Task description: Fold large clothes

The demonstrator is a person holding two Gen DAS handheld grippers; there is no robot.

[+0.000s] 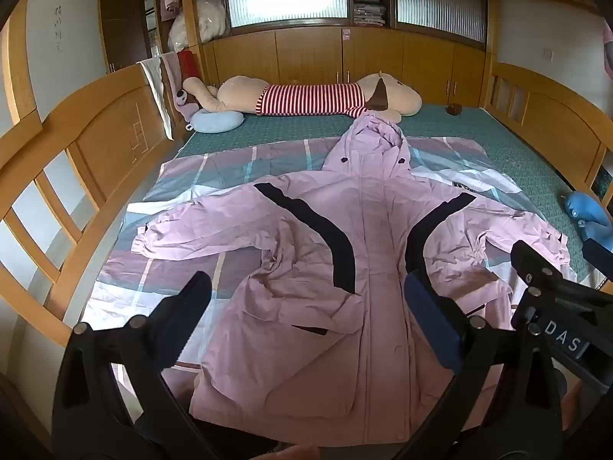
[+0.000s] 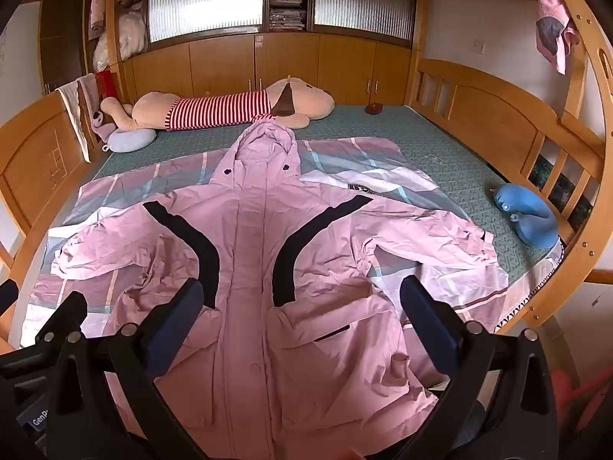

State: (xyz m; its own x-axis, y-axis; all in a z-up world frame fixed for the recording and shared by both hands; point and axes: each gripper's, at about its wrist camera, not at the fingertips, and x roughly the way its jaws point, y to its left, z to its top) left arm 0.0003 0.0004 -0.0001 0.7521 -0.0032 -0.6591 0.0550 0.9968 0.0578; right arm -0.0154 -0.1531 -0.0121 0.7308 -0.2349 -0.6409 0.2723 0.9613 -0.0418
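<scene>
A large pink hooded jacket (image 1: 367,237) with two curved black stripes lies front up and spread out on the bed, hood away from me, sleeves out to both sides; it also shows in the right wrist view (image 2: 253,253). My left gripper (image 1: 306,287) is open and empty, held above the jacket's lower half. My right gripper (image 2: 302,295) is open and empty, also above the lower half. The right gripper's body shows at the right edge of the left wrist view (image 1: 551,299). The jacket's hem is partly hidden under the grippers.
A plaid sheet (image 1: 230,165) lies under the jacket on a green mattress (image 2: 440,142). A big plush dog in a striped shirt (image 1: 306,96) lies along the far side. A light blue neck pillow (image 1: 216,120) and a blue plush (image 2: 528,218) lie nearby. Wooden bed rails (image 1: 88,153) enclose both sides.
</scene>
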